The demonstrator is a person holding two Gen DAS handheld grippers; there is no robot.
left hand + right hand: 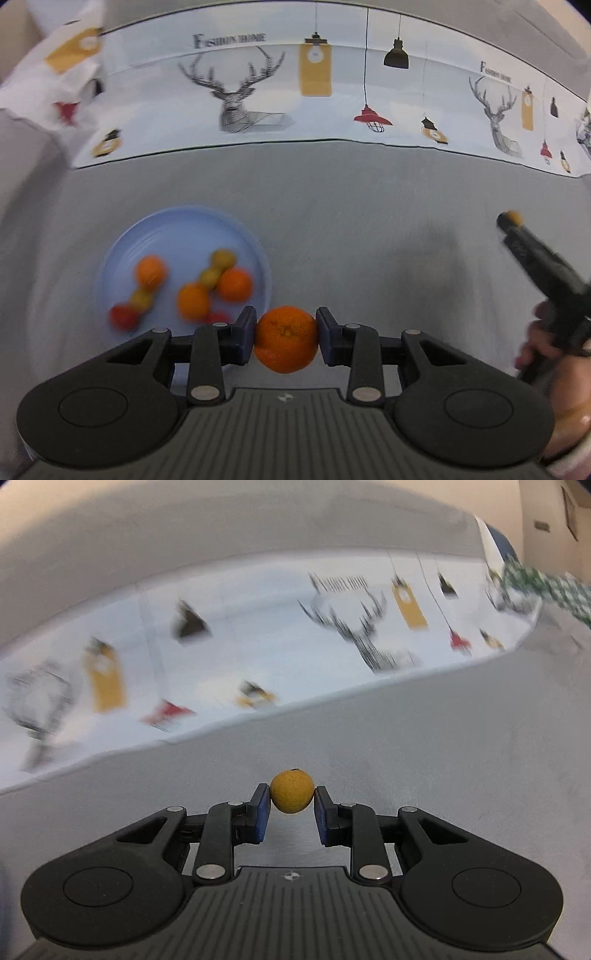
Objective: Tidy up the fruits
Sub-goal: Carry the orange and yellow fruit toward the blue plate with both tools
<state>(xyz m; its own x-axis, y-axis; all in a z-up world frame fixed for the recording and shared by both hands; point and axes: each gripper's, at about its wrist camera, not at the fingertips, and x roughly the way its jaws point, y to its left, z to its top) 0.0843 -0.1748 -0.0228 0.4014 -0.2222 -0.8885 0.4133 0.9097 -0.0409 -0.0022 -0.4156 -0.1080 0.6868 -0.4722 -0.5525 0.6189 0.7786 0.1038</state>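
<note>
My left gripper (286, 332) is shut on an orange tangerine (286, 339), held above the grey cloth just right of a light blue plate (177, 229). The plate carries several fruits: tangerines (234, 284), small yellow fruits (221, 260) and red ones (123, 317), all blurred. My right gripper (291, 797) is shut on a small round yellow-brown fruit (291, 791), raised over the grey cloth. In the left wrist view the right gripper (511, 221) shows at the far right, gripped by a hand (543, 343), with the small fruit (513, 217) at its tip.
A white runner printed with deer heads and lamps (317, 92) lies across the back of the grey cloth (369, 229). A crumpled piece of the same print (62, 74) sits at the back left. Green checked fabric (554, 587) shows at the far right.
</note>
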